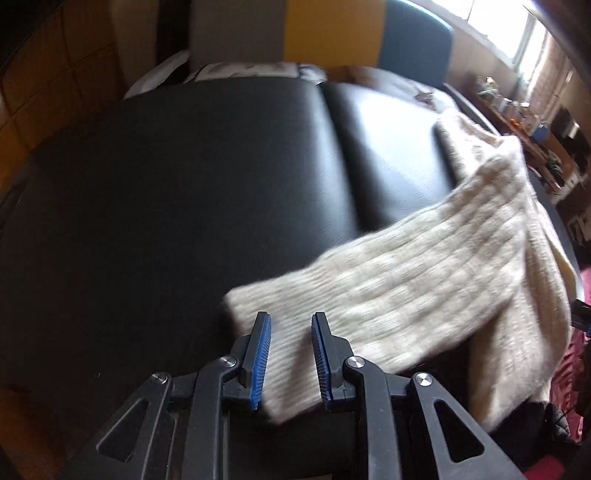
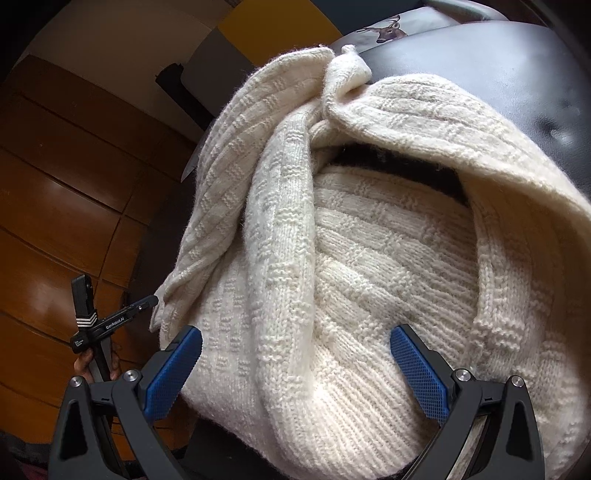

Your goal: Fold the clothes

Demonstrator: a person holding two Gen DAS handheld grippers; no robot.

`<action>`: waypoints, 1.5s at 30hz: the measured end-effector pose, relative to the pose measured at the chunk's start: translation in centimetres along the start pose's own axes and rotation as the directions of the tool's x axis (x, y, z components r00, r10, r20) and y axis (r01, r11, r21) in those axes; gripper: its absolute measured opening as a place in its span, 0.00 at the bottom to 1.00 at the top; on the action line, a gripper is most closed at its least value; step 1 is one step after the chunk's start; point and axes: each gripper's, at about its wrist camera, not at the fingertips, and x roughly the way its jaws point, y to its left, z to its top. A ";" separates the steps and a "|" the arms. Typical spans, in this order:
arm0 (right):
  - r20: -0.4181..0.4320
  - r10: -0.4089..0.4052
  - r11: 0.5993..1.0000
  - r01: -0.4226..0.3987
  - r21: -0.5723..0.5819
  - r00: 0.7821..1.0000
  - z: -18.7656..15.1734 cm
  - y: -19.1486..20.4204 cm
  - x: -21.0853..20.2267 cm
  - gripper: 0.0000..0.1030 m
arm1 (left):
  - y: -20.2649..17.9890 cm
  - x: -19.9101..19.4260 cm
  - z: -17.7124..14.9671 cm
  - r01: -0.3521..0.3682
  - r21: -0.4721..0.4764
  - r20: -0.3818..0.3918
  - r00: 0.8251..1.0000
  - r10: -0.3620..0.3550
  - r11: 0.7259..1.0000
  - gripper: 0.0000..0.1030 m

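A cream knitted sweater (image 1: pixel 424 266) lies on a black padded table (image 1: pixel 184 192), bunched toward its right edge. One sleeve (image 1: pixel 332 295) stretches left, and its cuff end lies between the blue pads of my left gripper (image 1: pixel 290 354). The jaws stand a little apart around the cuff, not pressed on it. In the right wrist view the sweater (image 2: pixel 351 258) fills the frame, crumpled and folded over itself. My right gripper (image 2: pixel 295 373) is wide open just above the sweater's ribbed hem. The left gripper (image 2: pixel 107 325) also shows at the sweater's left edge.
The table has a seam (image 1: pixel 332 147) down its middle. A cushion with a deer print (image 2: pixel 388 27) lies at the table's far end. Wooden cabinets (image 2: pixel 55 184) stand beside the table. A cluttered shelf (image 1: pixel 535 122) sits under a window.
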 end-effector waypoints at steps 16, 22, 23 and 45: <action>0.013 -0.044 0.999 0.045 -0.015 0.999 -0.7 1.3 0.9 1.00 | -0.5 0.6 0.2 -0.042 -0.030 0.072 0.996 0.045 0.999 0.05; -0.031 -0.064 0.998 0.065 0.024 0.997 0.1 1.4 1.2 1.00 | 4.2 0.2 2.3 -0.113 -0.255 0.109 0.984 0.144 0.960 0.03; -0.043 -0.063 0.997 0.064 0.044 0.997 0.4 1.4 1.3 1.00 | 5.4 -0.2 2.9 -0.121 -0.291 0.122 0.979 0.162 0.949 0.03; 0.160 -0.247 0.967 0.254 -0.026 0.956 5.6 2.7 -1.7 1.00 | 7.3 -1.2 8.4 -0.022 -0.434 0.130 0.988 0.086 0.901 0.13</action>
